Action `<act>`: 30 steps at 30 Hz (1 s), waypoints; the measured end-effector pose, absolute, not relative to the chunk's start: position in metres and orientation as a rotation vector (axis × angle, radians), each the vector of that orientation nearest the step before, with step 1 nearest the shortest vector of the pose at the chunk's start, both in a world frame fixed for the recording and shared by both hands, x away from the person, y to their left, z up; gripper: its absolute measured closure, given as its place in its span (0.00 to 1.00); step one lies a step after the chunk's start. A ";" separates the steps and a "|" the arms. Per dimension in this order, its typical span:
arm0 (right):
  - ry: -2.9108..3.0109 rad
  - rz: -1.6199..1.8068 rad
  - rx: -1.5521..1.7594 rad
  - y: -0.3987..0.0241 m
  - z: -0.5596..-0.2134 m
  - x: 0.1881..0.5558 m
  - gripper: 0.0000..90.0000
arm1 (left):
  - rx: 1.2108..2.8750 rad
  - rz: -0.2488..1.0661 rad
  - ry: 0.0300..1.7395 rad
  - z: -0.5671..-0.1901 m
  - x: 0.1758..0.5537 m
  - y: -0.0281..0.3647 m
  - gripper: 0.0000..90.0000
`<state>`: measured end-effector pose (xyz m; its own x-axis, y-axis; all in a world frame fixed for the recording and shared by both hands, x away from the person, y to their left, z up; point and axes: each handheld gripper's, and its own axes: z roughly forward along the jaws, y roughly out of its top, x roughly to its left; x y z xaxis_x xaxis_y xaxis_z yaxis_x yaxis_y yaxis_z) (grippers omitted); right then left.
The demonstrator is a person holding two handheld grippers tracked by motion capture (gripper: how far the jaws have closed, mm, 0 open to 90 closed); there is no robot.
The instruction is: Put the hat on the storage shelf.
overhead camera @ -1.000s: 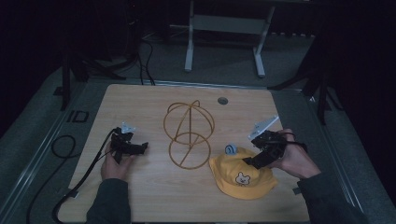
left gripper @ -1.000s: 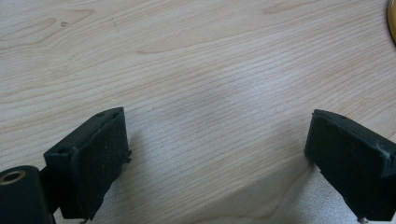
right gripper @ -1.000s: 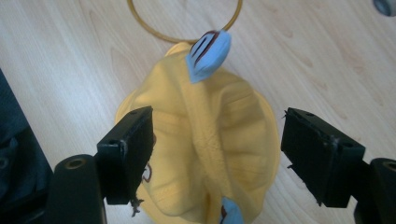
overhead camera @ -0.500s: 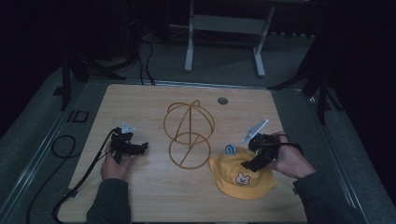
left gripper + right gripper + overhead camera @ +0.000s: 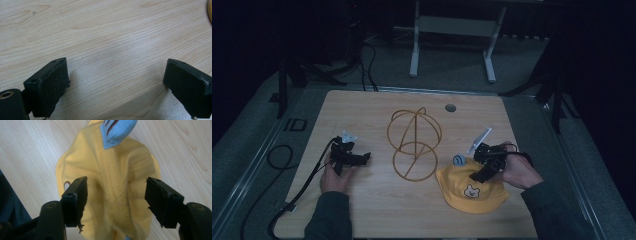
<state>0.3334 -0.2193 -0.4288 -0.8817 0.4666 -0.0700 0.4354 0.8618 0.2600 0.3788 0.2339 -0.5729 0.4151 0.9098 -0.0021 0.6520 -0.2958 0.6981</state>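
A yellow cap [image 5: 472, 195] with a small bear face lies flat at the table's front right, a blue tab [image 5: 458, 160] at its far left rim. My right gripper [image 5: 479, 174] points down onto the crown. In the right gripper view the cap [image 5: 117, 165] bulges up between the jaws of that gripper [image 5: 116, 192]. The jaws have just been closing, and both pads still stand off the fabric. A gold wire frame [image 5: 414, 145] stands at mid-table. My left gripper [image 5: 364, 157] rests open at the left, with bare wood between the jaws of that gripper [image 5: 115, 75].
The wooden table [image 5: 377, 215] has a round grommet hole [image 5: 450, 107] near its far edge. A black cable [image 5: 279, 160] trails off the left side. Metal stand legs [image 5: 452, 45] stand on the floor behind. The wire frame's rim [image 5: 210, 5] shows at the left gripper view's top right.
My right gripper has sunk and shifted left onto the cap's crown, and its jaws stand narrower. The left gripper and the wire frame have stayed put.
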 end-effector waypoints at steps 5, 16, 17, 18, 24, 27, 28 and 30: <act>2.915 0.329 0.725 -0.219 -0.433 0.336 0.47 | 2.051 0.536 1.318 -0.573 0.379 0.234 0.07; 2.971 0.302 0.724 -0.218 -0.437 0.340 0.70 | 2.049 0.534 1.319 -0.573 0.379 0.234 0.07; 2.974 0.298 0.721 -0.217 -0.437 0.340 0.74 | 2.050 0.534 1.319 -0.573 0.379 0.234 0.07; 2.978 0.294 0.716 -0.217 -0.437 0.340 0.77 | 2.050 0.534 1.319 -0.573 0.379 0.234 0.07; 3.003 0.266 0.702 -0.214 -0.434 0.339 0.83 | 2.049 0.534 1.319 -0.573 0.379 0.234 0.07; 3.022 0.251 0.679 -0.212 -0.432 0.337 0.83 | 2.050 0.534 1.319 -0.573 0.379 0.234 0.07; 3.025 0.252 0.680 -0.212 -0.431 0.337 0.83 | 2.050 0.534 1.319 -0.573 0.379 0.234 0.07; 3.029 0.255 0.674 -0.212 -0.429 0.337 0.83 | 2.050 0.534 1.319 -0.573 0.379 0.234 0.07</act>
<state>0.3371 -0.2118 -0.4287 -0.9059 0.4234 0.0085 0.4188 0.8929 0.1653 0.3788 0.2339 -0.5729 0.4151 0.9098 -0.0022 0.6520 -0.2958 0.6981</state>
